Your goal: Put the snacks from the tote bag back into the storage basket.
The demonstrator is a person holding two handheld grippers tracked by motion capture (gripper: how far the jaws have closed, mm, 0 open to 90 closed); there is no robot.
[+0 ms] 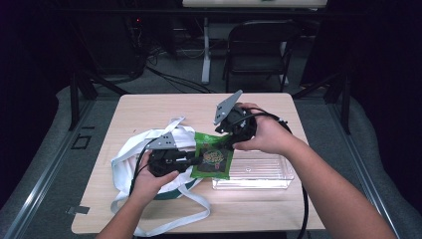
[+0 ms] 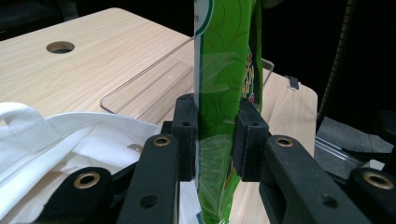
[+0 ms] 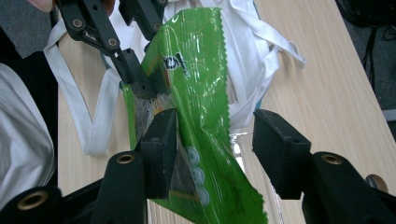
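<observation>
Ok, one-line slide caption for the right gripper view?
Right gripper open around a green snack packet the left gripper clamps, above a white tote bag.

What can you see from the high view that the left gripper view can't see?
The high view alone takes in both hands, the right gripper, a black chair behind the table and the whole white cloth bag. The left gripper view alone shows, close up, its own jaws pressed flat on the packet, and a round hole in the tabletop. Both show the green snack packet, the clear tray and the wooden table.
</observation>
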